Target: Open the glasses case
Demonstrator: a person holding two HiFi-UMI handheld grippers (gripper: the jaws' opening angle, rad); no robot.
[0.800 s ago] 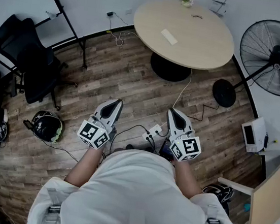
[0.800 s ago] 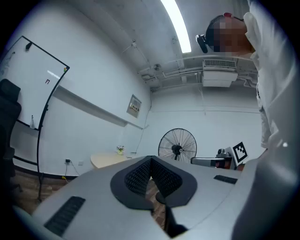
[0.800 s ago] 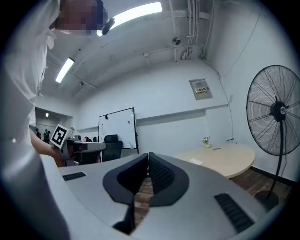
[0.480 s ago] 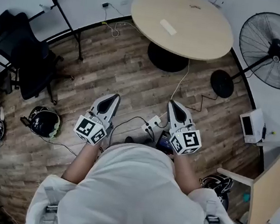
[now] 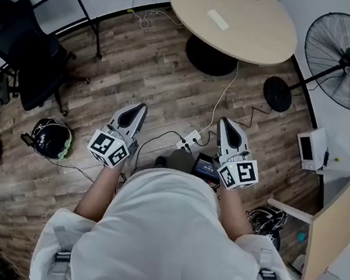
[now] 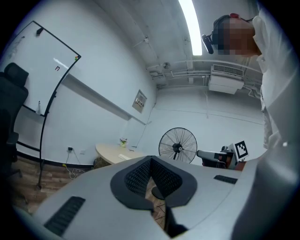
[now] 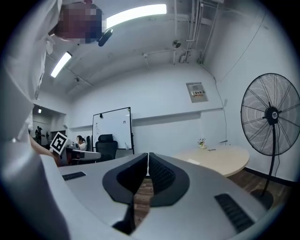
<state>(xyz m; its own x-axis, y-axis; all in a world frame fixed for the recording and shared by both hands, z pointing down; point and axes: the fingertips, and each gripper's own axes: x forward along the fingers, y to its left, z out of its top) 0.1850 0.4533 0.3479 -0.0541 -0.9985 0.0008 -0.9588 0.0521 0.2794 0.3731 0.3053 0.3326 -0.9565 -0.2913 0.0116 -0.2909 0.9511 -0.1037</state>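
While you stand well back from the round table [image 5: 265,39] with both grippers held level before you, the stock reads as follows.

- Glasses case [image 5: 217,19]: the pale, flat oblong lying alone on the tan tabletop, set at a slant toward the near side. It is the only likely candidate. In both gripper views it is a thin light sliver on the tabletop [image 7: 193,161]. It is too small to show a hinge, a seam, or whether the lid is up. It is well apart from both of your grippers, with bare floor between.
- Left gripper [image 5: 141,107]: your jaws are together at the tips, the ribbed dark pads meeting with nothing between them [image 6: 151,159].
- Right gripper [image 5: 224,121]: your jaws are likewise closed, pads nearly touching along their length, and empty [image 7: 147,154].
- Wooden floor [image 5: 151,75]: under and ahead of you, crossed by cables.
- Power strip [image 5: 190,139]: white, on the floor between your two grippers.
- Pedestal fan [image 5: 348,60]: right of the table.
- Office chair [image 5: 26,52]: black, far left.
- Helmet [image 5: 50,138]: dark, on the floor left of your left gripper.
- Whiteboard [image 7: 111,124]: on a stand, against the wall.
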